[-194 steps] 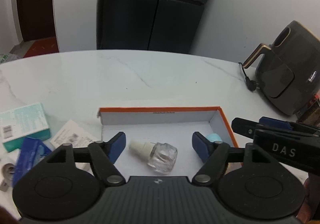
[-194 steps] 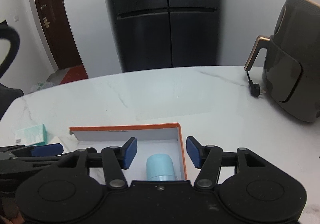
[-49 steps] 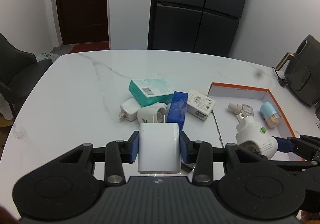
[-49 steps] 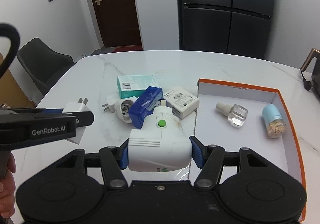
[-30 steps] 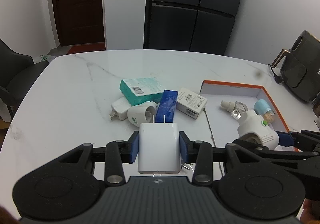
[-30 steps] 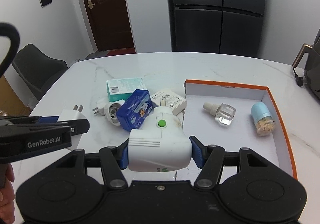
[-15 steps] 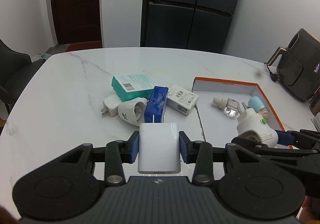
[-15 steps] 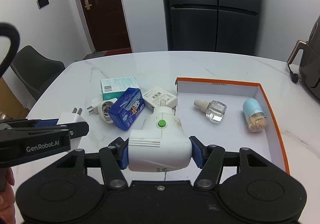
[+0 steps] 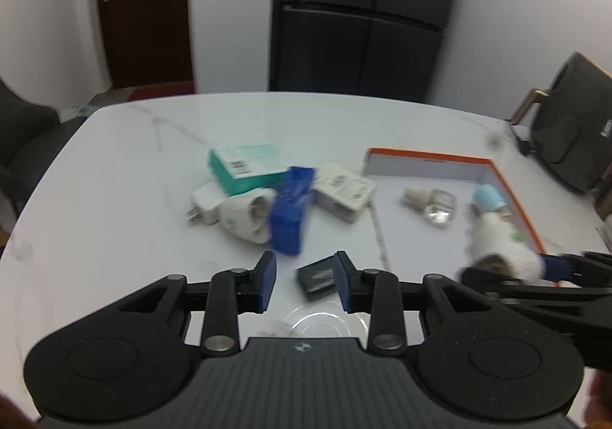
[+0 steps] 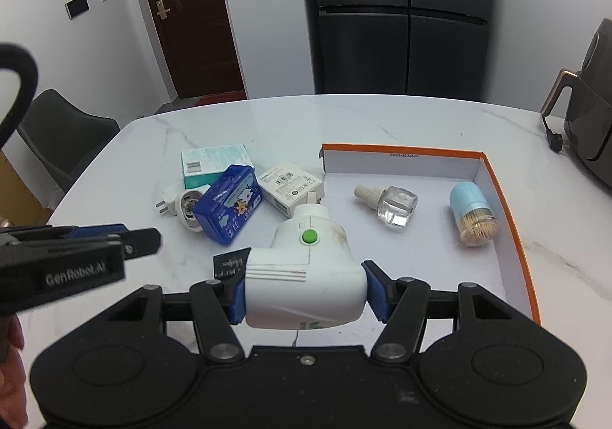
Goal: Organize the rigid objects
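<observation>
Polished white marble-look table (image 10: 401,123), glossy, faintly veined. Clamped between the right gripper's (image 10: 306,295) ribbed blue fingers (image 10: 376,295): smooth white plastic plug-in device (image 10: 306,272), slightly scuffed, with a shiny green button. Ahead of them, matt white cardboard tray (image 10: 508,207) edged in orange, holding a clear glassy bottle (image 10: 394,205) and a pale blue plastic holder (image 10: 472,212). Left of them, a glossy blue printed box (image 10: 227,209) and a matt paper carton (image 10: 290,188). Black matt plastic on the left gripper (image 9: 305,276), jaws closing on nothing.
</observation>
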The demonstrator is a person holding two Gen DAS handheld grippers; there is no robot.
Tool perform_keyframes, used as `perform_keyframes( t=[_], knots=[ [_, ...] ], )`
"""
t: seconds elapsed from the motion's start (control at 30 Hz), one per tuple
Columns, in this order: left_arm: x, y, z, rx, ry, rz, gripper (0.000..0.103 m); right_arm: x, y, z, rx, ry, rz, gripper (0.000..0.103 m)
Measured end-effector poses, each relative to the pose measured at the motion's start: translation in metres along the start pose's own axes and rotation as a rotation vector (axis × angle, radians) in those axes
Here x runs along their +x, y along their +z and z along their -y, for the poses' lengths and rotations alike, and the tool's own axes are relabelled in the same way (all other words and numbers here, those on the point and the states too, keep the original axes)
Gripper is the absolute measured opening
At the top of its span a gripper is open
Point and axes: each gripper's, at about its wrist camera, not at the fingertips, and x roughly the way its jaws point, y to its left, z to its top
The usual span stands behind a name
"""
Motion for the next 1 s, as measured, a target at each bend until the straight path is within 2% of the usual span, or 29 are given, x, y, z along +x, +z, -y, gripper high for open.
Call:
perform_keyframes(
  t=[0.2,0.37,0.43,0.5,0.53,0.7,0.77,0.83,0.93,0.97,1.0],
  knots=[
    [0.009,-0.008,-0.041,-0.1,0.058,-0.039,0.034,-0.003,-0.006,0.011,0.021,-0.001,-0.003,0.071],
    [0.018,-0.036,-0.043,-0.06,0.029,-0.101,0.052,0.0,-0.011,0.016,0.041,0.002,-0.017,0.071],
    [0.022,-0.049,-0.043,-0.049,0.025,-0.137,0.065,0.001,-0.013,0.016,0.035,0.008,-0.026,0.072],
    [0.024,-0.058,-0.039,-0.032,0.012,-0.136,0.076,0.002,-0.015,0.016,0.031,0.01,-0.031,0.072],
    [0.027,-0.061,-0.037,-0.021,0.012,-0.144,0.076,0.004,-0.015,0.016,0.032,0.01,-0.036,0.072],
    [0.025,-0.072,-0.029,-0.003,-0.009,-0.098,0.081,0.007,-0.018,0.012,0.011,0.02,-0.055,0.072],
    [0.016,-0.072,-0.03,-0.012,-0.068,-0.048,0.082,0.006,-0.02,0.013,0.003,0.02,-0.059,0.072],
    [0.008,-0.072,-0.03,-0.008,-0.112,-0.019,0.092,0.006,-0.02,0.014,0.003,0.02,-0.062,0.072],
    [0.011,-0.083,-0.02,0.081,-0.097,-0.048,0.09,0.006,-0.021,0.016,0.008,0.02,-0.067,0.072],
    [0.015,-0.088,-0.018,0.095,-0.087,-0.076,0.087,0.007,-0.022,0.016,0.007,0.021,-0.068,0.072],
    [0.02,-0.092,-0.017,0.098,-0.085,-0.102,0.079,0.007,-0.022,0.016,0.005,0.022,-0.069,0.072]
  ],
)
